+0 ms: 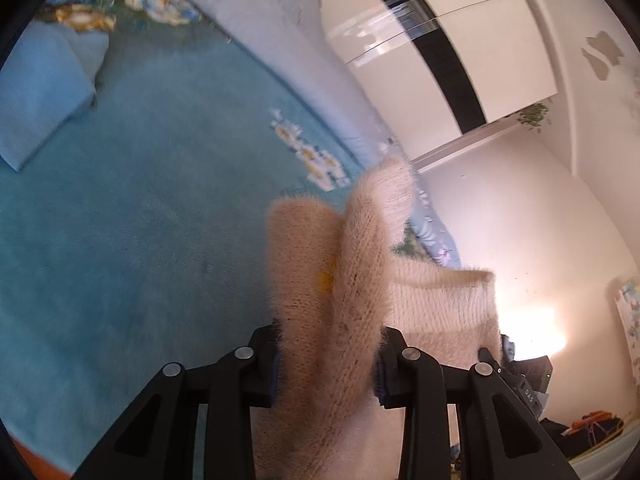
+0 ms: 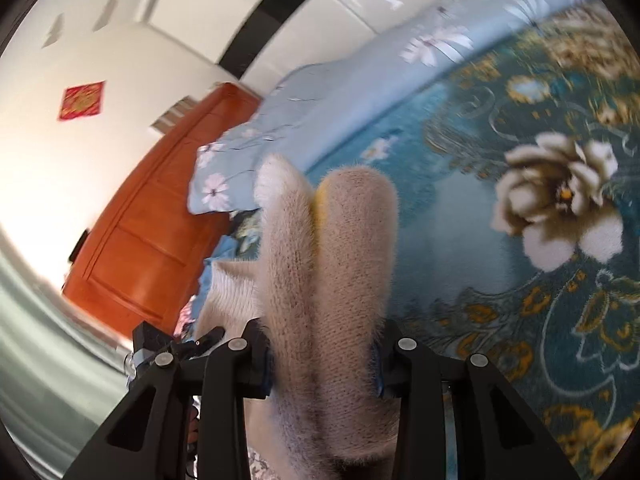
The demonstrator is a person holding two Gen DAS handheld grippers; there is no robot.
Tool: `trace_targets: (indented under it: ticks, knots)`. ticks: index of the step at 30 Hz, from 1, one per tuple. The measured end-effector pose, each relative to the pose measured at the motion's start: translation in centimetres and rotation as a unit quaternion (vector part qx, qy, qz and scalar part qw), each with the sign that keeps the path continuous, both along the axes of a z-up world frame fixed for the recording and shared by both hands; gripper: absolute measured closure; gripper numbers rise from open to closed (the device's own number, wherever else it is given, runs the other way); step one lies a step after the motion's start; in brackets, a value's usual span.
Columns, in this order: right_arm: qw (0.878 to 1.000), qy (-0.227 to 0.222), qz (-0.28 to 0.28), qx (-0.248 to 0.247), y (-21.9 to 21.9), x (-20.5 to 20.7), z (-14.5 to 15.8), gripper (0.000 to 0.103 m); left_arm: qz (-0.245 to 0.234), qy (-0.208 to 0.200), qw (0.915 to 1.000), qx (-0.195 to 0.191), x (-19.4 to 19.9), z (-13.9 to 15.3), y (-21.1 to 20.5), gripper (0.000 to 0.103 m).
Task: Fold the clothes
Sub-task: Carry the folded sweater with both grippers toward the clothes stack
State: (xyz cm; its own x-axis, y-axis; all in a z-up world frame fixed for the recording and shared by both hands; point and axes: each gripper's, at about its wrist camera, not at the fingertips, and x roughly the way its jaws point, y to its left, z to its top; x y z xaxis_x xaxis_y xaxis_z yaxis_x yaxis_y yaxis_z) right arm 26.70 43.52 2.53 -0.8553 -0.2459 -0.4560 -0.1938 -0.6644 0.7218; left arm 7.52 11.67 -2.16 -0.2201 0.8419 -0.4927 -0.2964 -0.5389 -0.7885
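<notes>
A fuzzy cream knit sweater (image 1: 328, 280) is bunched over my left gripper (image 1: 326, 284), which is shut on it and holds it above the bed. The knit hides both fingers except a strip of yellow pad. The same sweater (image 2: 328, 264) is wrapped over my right gripper (image 2: 320, 208), also shut on it, with a bit of yellow pad showing at the tip. A stretch of the sweater (image 1: 444, 304) hangs taut between the two grippers. The right gripper's black body (image 1: 524, 380) shows at the left view's lower right.
A teal blanket (image 1: 140, 220) with flower prints (image 2: 560, 200) covers the bed below. A folded blue garment (image 1: 44, 96) lies at the far left. A light blue floral duvet (image 2: 320, 96) is rolled along the wall side. An orange wooden door (image 2: 160, 216) and white cabinets (image 1: 480, 40) stand beyond.
</notes>
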Motion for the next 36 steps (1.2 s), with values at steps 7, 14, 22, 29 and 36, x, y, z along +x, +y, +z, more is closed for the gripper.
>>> trace_targets:
  ticks: [7,14,22,29,36]
  knots:
    - [0.998,0.058,0.012,0.029,-1.3,4.2,4.6,0.066,-0.013,0.052,0.9985,0.008,3.3,5.8,0.1,0.067]
    - [0.992,0.111,-0.018,0.055,2.2,9.6,9.9,0.066,-0.068,0.117,0.9907,0.02,4.7,12.9,8.9,0.067]
    - [0.987,0.114,-0.077,0.086,12.9,18.5,17.8,0.066,-0.157,0.123,0.9752,0.096,6.9,17.6,25.8,0.067]
    - [0.978,0.068,-0.179,0.079,24.4,28.2,21.5,0.066,-0.254,0.083,0.9539,0.136,12.0,18.6,40.7,0.067]
    - [0.961,0.013,-0.258,0.098,33.1,34.8,22.3,0.066,-0.314,0.03,0.9374,0.149,17.6,15.4,47.9,0.067]
